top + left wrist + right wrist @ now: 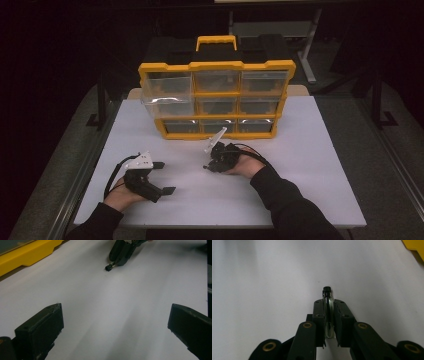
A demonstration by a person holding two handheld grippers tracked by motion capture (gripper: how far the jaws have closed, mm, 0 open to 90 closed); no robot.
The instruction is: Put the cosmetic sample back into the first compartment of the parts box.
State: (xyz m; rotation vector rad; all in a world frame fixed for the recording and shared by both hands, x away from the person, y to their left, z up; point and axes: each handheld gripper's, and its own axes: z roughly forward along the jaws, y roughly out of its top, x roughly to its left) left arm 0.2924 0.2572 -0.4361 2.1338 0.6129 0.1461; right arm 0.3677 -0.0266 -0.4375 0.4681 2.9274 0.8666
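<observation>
Jaws of the right gripper [329, 315] clamp a small black-capped glass vial [328, 312] low over the white surface [300, 165], grasp made, carrying left; left gripper [112, 327] gapes wide, empty.

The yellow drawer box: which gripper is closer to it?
Right. The right gripper, shut on a small glass vial, sits just in front of the yellow drawer box. The left gripper, jaws open, lies farther back toward the table's near-left edge.

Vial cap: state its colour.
Black cap on the clear vial; clearest in the right gripper view.
</observation>
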